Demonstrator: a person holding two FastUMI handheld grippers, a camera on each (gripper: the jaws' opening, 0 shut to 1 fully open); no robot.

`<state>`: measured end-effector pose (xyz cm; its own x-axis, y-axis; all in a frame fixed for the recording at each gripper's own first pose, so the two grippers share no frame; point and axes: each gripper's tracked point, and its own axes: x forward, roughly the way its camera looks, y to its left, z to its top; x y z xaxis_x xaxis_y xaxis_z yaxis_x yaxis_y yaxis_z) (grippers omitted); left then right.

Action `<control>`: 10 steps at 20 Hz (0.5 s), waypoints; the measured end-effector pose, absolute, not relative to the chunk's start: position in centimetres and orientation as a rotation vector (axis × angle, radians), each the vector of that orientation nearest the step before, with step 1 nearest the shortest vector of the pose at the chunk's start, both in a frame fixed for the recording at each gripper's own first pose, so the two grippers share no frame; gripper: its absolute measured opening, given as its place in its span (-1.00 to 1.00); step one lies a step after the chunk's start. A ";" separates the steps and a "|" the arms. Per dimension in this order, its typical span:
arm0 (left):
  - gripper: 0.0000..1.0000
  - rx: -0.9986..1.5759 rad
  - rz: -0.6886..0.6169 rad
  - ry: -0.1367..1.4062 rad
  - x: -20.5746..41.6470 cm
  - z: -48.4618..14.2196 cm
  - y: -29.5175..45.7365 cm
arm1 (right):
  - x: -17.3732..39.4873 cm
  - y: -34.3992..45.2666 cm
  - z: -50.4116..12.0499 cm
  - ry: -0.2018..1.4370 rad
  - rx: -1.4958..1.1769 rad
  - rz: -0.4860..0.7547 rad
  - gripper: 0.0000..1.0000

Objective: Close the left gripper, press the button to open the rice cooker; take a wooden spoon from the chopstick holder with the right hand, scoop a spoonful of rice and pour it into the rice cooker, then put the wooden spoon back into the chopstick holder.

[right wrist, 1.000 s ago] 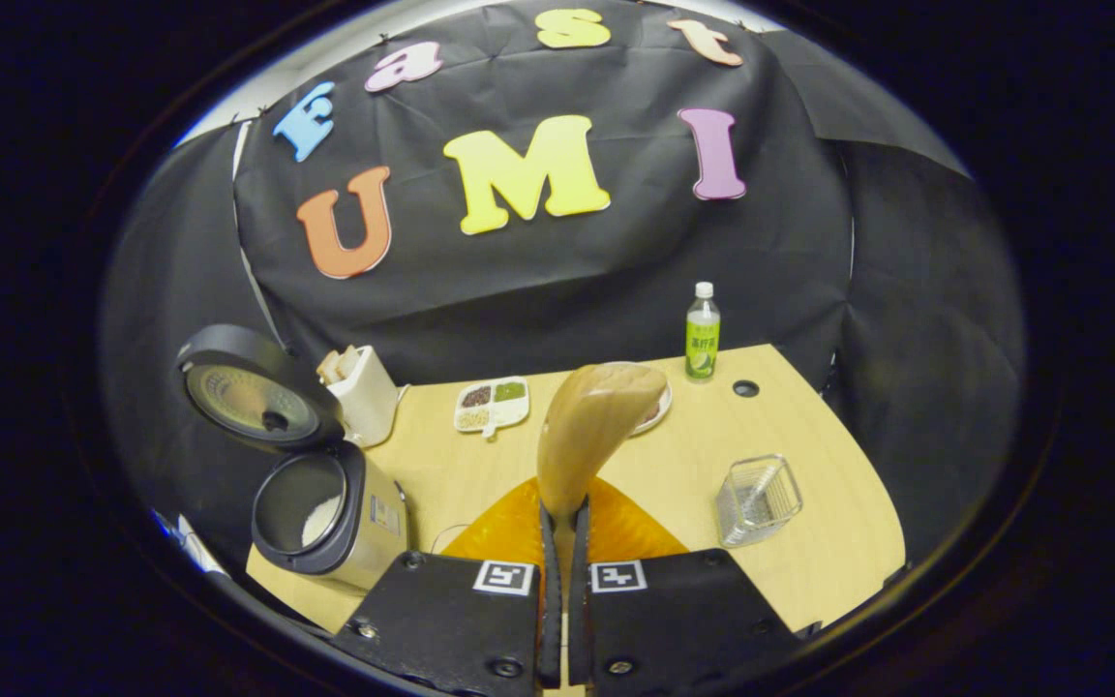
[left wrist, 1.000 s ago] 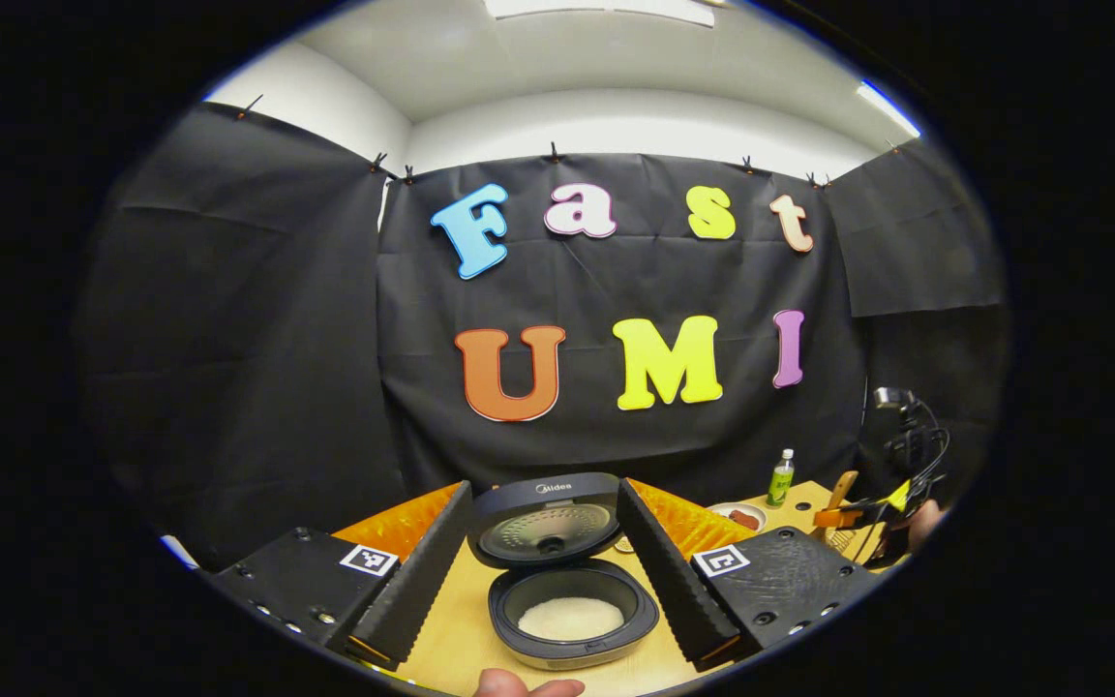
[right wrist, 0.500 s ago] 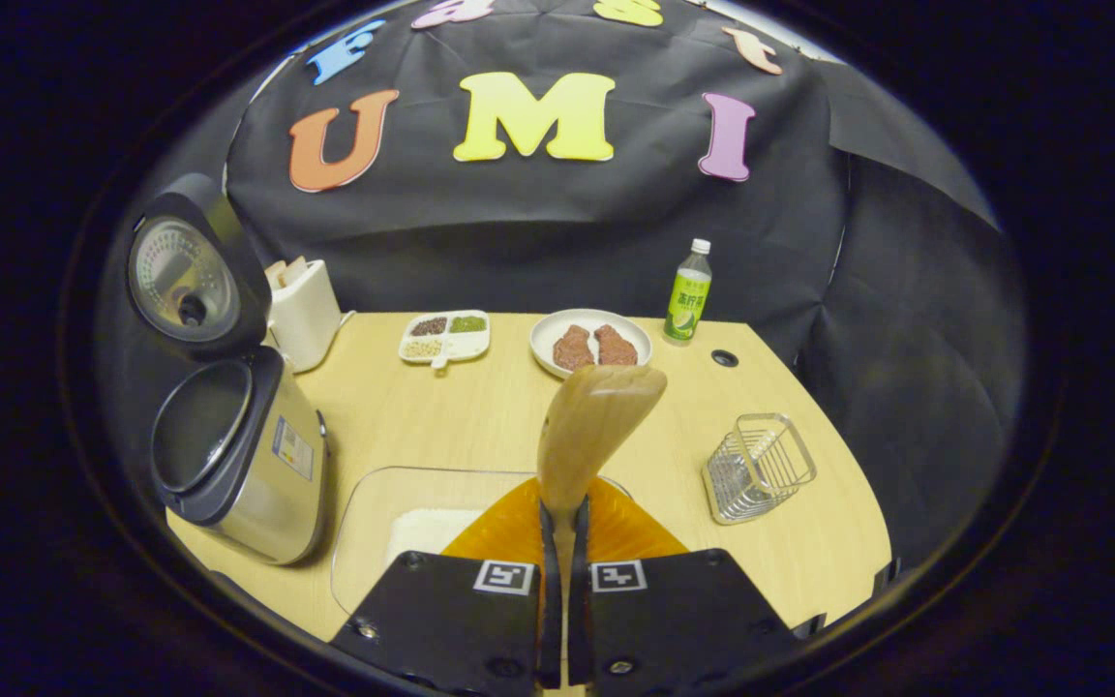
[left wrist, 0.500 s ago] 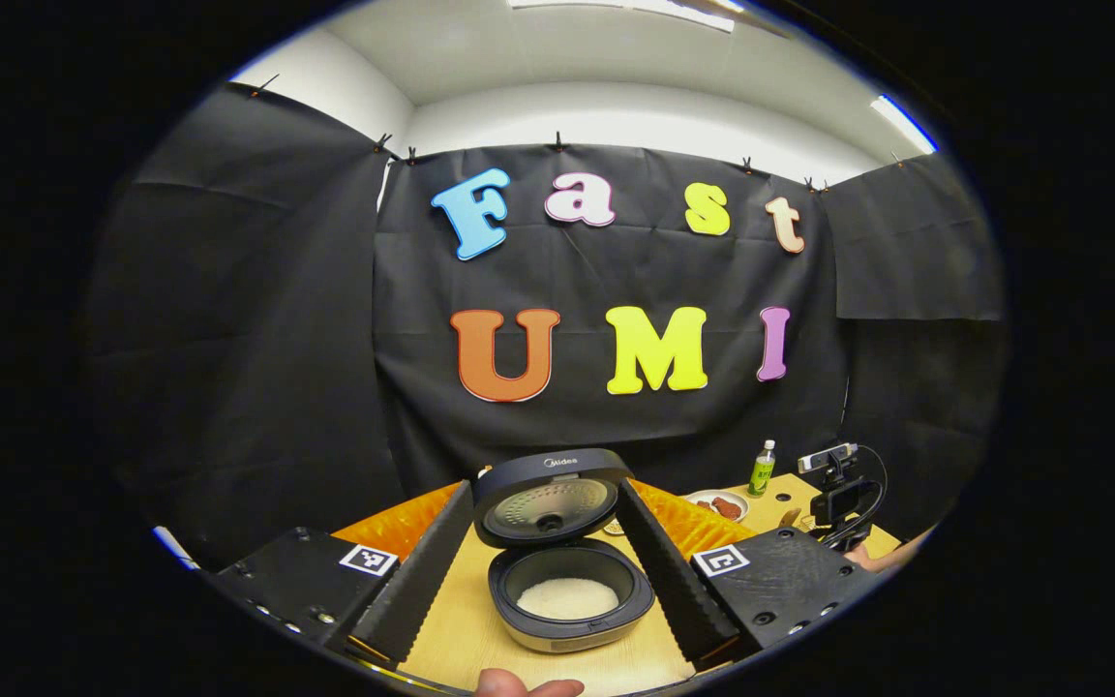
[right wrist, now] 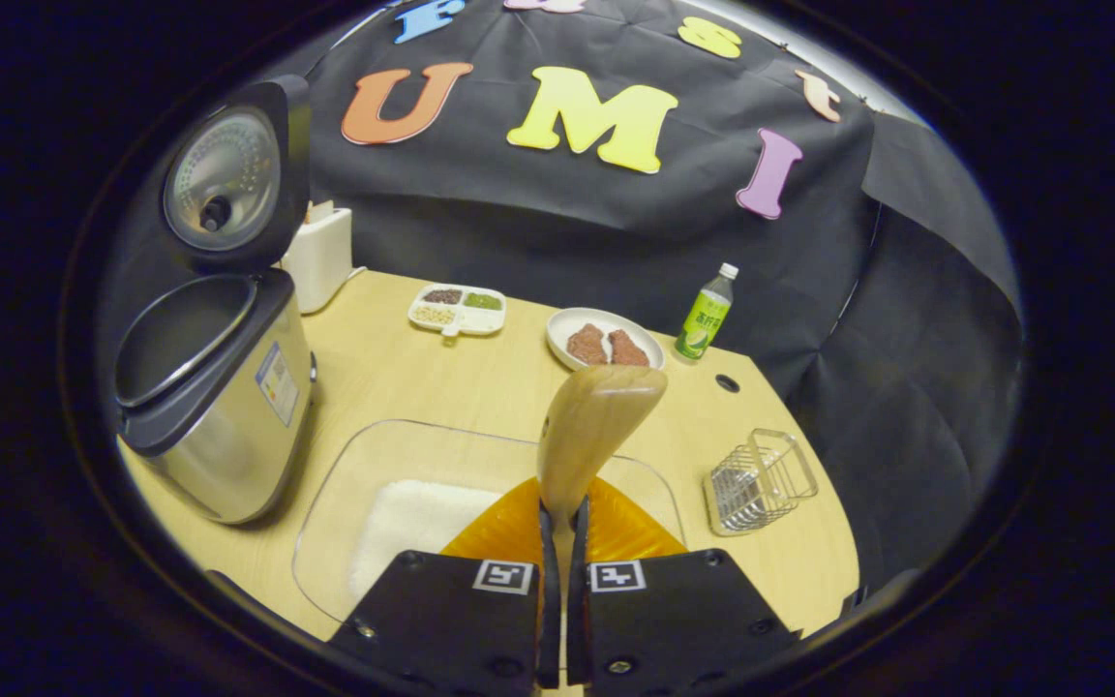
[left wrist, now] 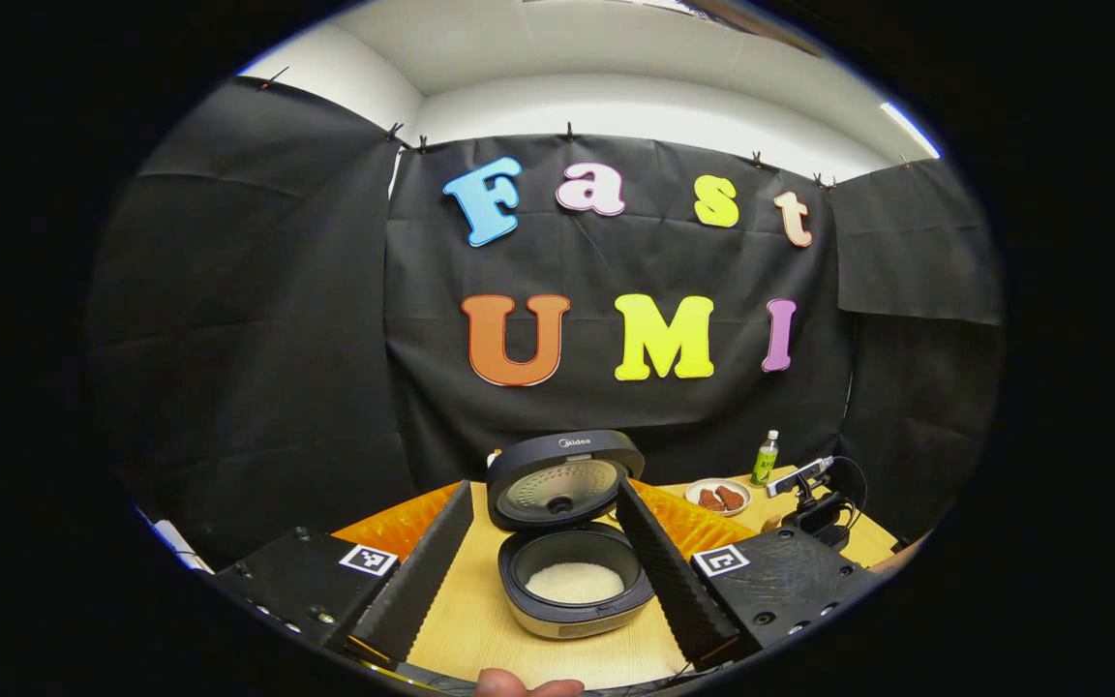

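Note:
The rice cooker (left wrist: 572, 581) stands open, lid (left wrist: 562, 479) up, with white rice in its pot. My left gripper (left wrist: 546, 487) is open, its fingers on either side of the cooker and short of it. My right gripper (right wrist: 557, 508) is shut on the handle of a wooden spoon (right wrist: 596, 416), whose bowl points forward above the far side of a glass dish (right wrist: 480, 447) holding rice (right wrist: 412, 523). The open cooker (right wrist: 219, 387) stands left of that dish. A white holder (right wrist: 320, 257) with wooden ends sits behind it. An empty wire basket (right wrist: 761, 469) stands to the right.
At the back of the wooden table (right wrist: 422, 378) are a divided snack tray (right wrist: 458, 310), a plate of meat (right wrist: 604, 339) and a green bottle (right wrist: 706, 315). The right gripper (left wrist: 809, 484) shows far right in the left gripper view. A fingertip (left wrist: 528, 685) shows at the bottom.
The right gripper has carried the spoon from beside the cooker to over the glass dish of rice, tilting down. The left gripper has drawn back a little from the cooker.

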<state>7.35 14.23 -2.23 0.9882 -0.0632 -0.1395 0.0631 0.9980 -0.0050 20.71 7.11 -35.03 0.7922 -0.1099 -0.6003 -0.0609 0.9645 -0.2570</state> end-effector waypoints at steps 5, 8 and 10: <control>0.91 0.000 -0.029 0.154 6.5 -2.5 14.9 | 19.8 10.5 -35.7 0.703 -0.084 0.050 -0.83; 0.91 -0.007 -0.007 0.165 6.1 -2.9 15.1 | 19.4 11.2 -35.5 0.739 0.028 0.067 -0.84; 0.91 -0.023 0.004 0.167 5.8 -2.9 15.0 | 19.2 11.5 -35.3 0.759 0.097 0.075 -0.83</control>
<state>5.77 14.95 -2.90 0.9861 0.0017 -0.1664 -0.0055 0.9997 -0.0221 19.21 11.48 -35.32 0.7230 0.1032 -0.6831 -0.0330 0.9928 0.1150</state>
